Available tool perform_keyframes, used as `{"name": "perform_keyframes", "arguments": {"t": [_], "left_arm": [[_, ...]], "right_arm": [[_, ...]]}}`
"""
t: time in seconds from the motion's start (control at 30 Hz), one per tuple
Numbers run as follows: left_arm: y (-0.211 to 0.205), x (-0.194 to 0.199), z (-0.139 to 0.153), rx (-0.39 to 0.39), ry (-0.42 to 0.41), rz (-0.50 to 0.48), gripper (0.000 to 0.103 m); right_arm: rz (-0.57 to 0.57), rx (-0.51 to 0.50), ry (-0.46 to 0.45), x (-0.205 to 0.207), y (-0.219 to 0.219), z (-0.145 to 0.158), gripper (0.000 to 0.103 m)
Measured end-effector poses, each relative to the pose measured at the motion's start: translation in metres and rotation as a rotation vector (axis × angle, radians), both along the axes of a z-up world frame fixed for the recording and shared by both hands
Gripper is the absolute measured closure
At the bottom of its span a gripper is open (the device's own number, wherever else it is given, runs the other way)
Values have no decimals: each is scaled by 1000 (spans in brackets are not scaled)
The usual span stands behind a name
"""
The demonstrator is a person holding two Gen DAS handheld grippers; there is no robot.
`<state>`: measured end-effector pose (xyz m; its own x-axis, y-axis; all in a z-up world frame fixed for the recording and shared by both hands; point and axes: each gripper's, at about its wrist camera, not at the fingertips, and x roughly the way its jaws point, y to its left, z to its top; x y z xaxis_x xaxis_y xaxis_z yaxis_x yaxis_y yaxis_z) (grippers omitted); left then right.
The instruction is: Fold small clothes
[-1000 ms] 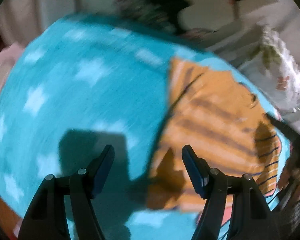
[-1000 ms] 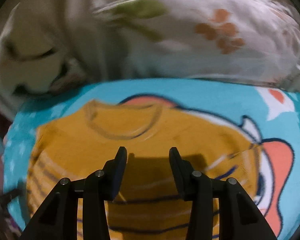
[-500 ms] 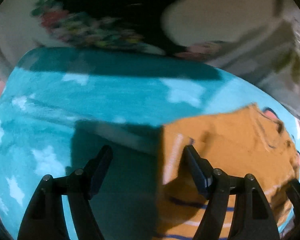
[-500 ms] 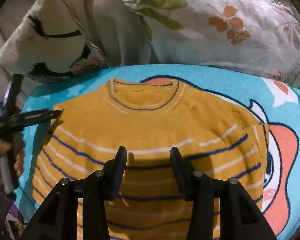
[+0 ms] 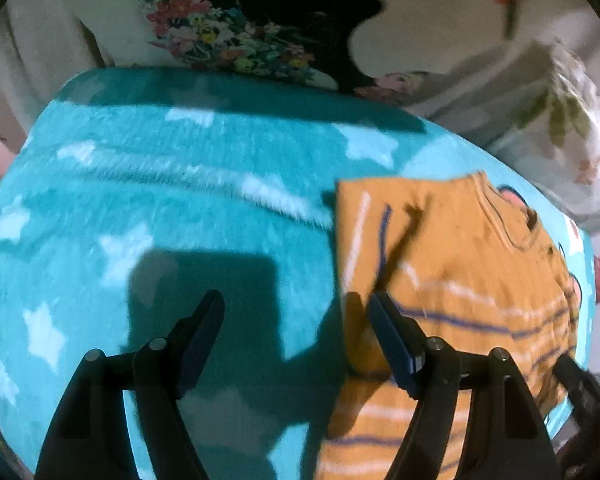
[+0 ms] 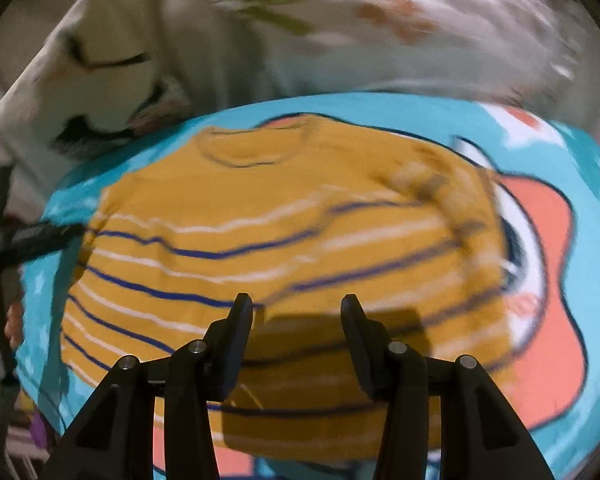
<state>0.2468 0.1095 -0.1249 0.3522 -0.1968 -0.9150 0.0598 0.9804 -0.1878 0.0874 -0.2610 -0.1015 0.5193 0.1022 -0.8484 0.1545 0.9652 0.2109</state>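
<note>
Mustard striped sweater (image 6: 284, 240) lies flat on the teal blanket (image 5: 160, 208) near the pillow-side edge, soft, light, floppy knit, best pinched at hem or side edge; left gripper (image 5: 296, 340) and right gripper (image 6: 296, 340) both released, jaws empty.

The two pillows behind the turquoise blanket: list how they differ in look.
Print: the left pillow carries a black silhouette with a cluster of bright flowers, while the right pillow shows scattered green and orange leaves.
Ground colour: the left pillow is cream, the right pillow closer to white.
Sharpness: the right pillow is heavily blurred in the right wrist view, the left pillow less so.
Both lie at the far edge of the blanket.
</note>
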Motion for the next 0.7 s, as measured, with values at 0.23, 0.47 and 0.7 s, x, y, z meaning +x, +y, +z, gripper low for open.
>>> {"name": "perform_keyframes", "arguments": {"t": [0.23, 0.47, 0.7], "left_arm": [[-25, -63, 23, -90, -80, -114, 29], [-86, -122, 20, -63, -109, -288, 29], [-123, -171, 14, -97, -37, -306, 29]], "right_arm": [[-237, 35, 41, -53, -65, -7, 51], [-365, 115, 61, -89, -103, -13, 48], [-363, 274, 32, -85, -148, -22, 46]]}}
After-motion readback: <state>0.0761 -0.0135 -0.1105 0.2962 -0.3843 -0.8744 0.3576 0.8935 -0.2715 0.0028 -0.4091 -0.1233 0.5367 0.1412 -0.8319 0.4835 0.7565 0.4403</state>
